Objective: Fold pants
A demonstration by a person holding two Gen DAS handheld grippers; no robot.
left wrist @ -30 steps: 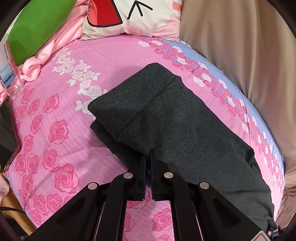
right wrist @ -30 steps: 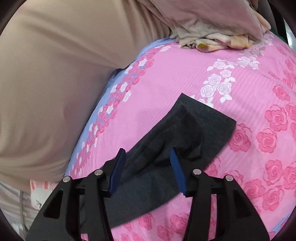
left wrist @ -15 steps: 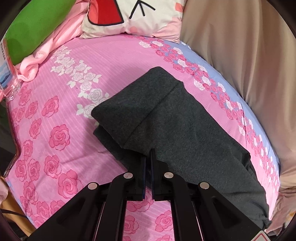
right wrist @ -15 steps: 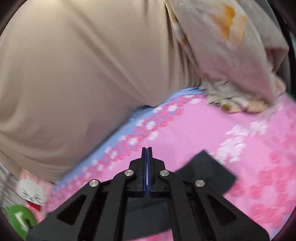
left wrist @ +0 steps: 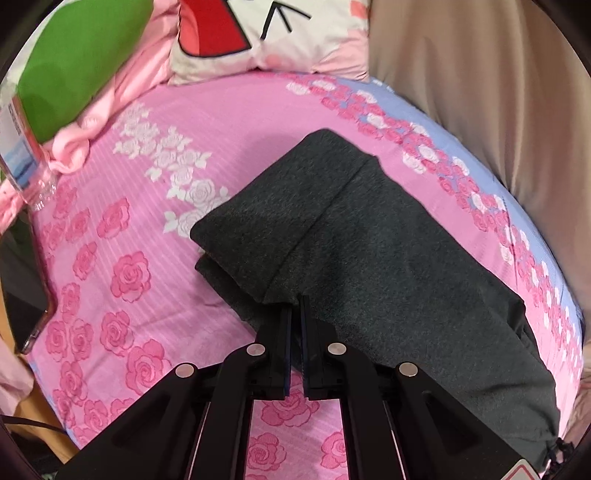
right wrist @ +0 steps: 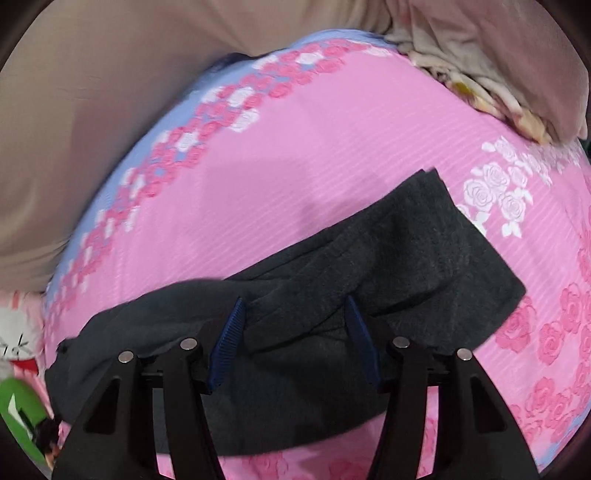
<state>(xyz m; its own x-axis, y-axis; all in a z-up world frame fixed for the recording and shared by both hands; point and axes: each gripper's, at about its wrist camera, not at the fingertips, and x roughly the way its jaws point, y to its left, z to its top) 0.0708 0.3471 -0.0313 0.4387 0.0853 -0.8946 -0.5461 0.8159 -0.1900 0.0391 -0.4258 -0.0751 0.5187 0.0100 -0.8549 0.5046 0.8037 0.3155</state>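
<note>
Dark grey pants [left wrist: 369,251] lie folded on a pink rose-print bed sheet [left wrist: 122,258]. In the left wrist view my left gripper [left wrist: 294,306] is shut on the near edge of the pants, pinching the fabric. In the right wrist view the pants [right wrist: 388,266] lie across the sheet [right wrist: 295,147] with a leg end at the right. My right gripper [right wrist: 293,306] is open just above the pants, its blue-padded fingers [right wrist: 229,339] spread over the cloth and holding nothing.
A cartoon pillow [left wrist: 273,33], a green cushion [left wrist: 74,55] and a pink cloth [left wrist: 85,125] lie at the bed's head. A plastic bottle [left wrist: 18,155] stands at the left edge. A beige curtain [left wrist: 498,92] borders one side. Bundled bedding [right wrist: 498,74] lies at the other end.
The right gripper, shut and lifted half a second ago, has opened and dropped back over the pants. The left gripper stays shut on the pants' edge and has shifted slightly.
</note>
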